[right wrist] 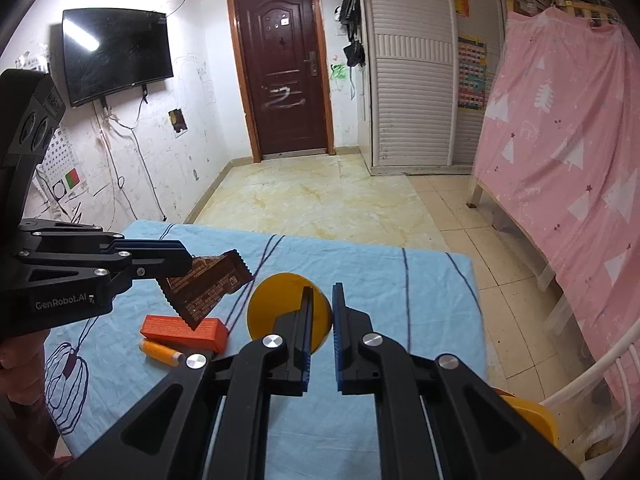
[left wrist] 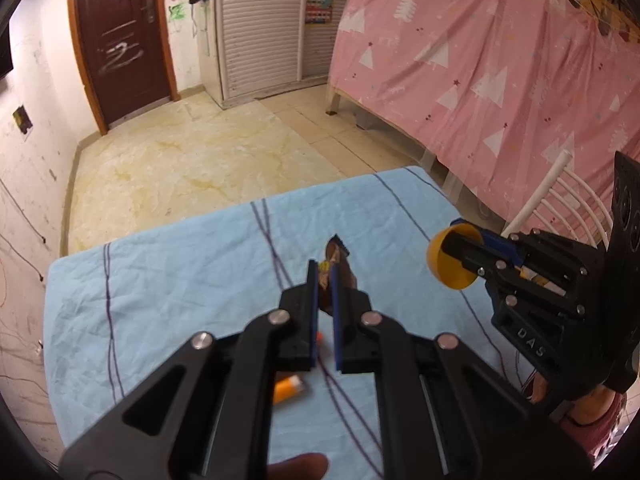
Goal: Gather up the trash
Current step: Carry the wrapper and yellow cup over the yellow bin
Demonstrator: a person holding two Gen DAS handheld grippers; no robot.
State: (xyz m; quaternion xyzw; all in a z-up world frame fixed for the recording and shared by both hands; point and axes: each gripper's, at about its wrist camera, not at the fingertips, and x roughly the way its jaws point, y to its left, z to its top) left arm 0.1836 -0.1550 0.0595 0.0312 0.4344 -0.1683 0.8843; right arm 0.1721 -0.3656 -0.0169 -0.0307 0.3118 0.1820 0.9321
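In the left wrist view, the left gripper is reaching up from the bottom centre of the frame with its fingers pinching a crinkled brown snack wrapper with zigzag-cut edges, which is poking out above and between the blue pads. At the right of the same frame, the right gripper is clamping the rim of a small round yellow plastic cup, with the cup's open mouth turning toward the camera. Both pieces are hanging clear above a table covered in a light blue cloth with dark purple lines.

In the right wrist view, the right gripper is filling the bottom centre, its left finger pressing against the yellow cup's wall. The left gripper is coming in from the left edge, gripping the top of the brown wrapper so that it is dangling at a tilt. Below the wrapper, an orange rectangular box is lying on the blue cloth, and just in front of it, toward the lower left, a small orange cylindrical tube with a pale end is lying on its side. A person's fingers are showing at the left edge, behind the left gripper.
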